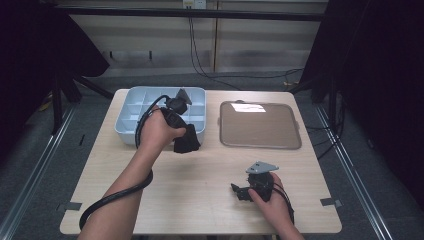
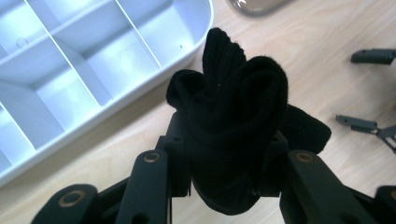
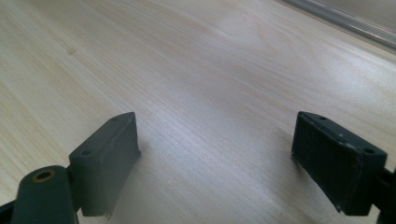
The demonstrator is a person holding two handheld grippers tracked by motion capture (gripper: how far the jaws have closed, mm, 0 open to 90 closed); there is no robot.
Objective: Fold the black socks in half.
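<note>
The left gripper (image 2: 224, 182) has its fingers (image 2: 152, 179) clamped on a bundled black sock (image 2: 233, 121), held above the tabletop (image 1: 200, 185) just beside the near edge of the white divided organizer tray (image 1: 131, 131). The right gripper (image 3: 217, 154) rests low on the tabletop, its fingers (image 3: 338, 161) spread wide apart with nothing between them.

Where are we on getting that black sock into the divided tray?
Done: the left gripper is shut on the black sock and it's lifted off the table. In hand: carrying it beside the divided tray. Left: drop it in a compartment. The right gripper rests open.
</note>
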